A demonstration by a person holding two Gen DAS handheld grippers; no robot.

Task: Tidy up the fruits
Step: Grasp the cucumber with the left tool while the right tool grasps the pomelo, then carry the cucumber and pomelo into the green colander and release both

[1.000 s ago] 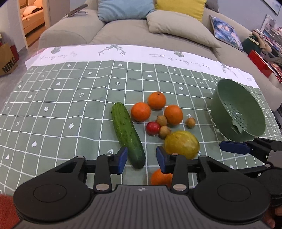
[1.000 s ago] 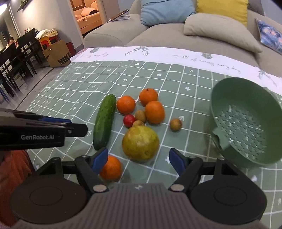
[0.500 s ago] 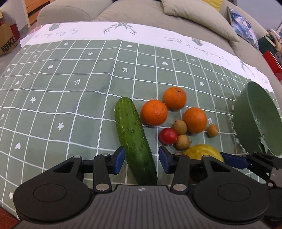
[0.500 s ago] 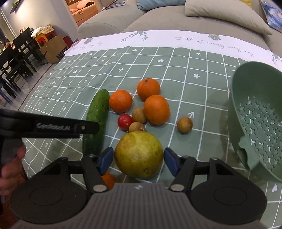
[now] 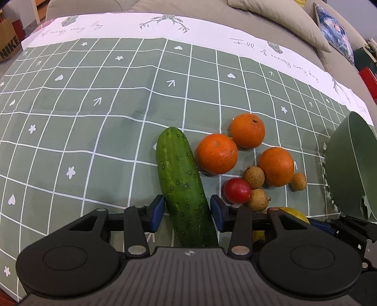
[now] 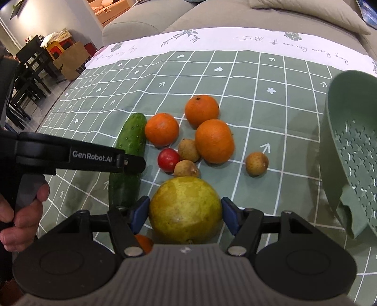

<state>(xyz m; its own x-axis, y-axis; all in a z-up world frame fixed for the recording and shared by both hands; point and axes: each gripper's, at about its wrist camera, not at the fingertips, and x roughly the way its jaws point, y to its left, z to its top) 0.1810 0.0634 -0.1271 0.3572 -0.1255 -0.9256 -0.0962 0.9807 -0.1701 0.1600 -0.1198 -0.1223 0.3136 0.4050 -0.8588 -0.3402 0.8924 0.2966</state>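
A green cucumber (image 5: 182, 186) lies on the checked cloth; my left gripper (image 5: 187, 213) straddles its near end with open jaws, small gaps on both sides. A large yellow-green fruit (image 6: 185, 209) sits between the pads of my right gripper (image 6: 186, 215), which touch or nearly touch its sides. Three oranges (image 6: 214, 141), a red cherry tomato (image 6: 168, 160) and three small brown longans (image 6: 256, 163) lie beyond. A green colander (image 6: 348, 150) stands tilted at the right. Another orange (image 6: 143, 243) peeks from under the right gripper.
The green checked tablecloth (image 5: 94, 117) covers the table, with a white printed border at the far edge. A grey sofa (image 6: 212, 14) with cushions stands behind. Dark chairs and boxes (image 6: 35, 68) stand to the far left.
Both grippers moved forward and down. The left now straddles the cucumber's near end; the right has closed in around the yellow-green fruit.
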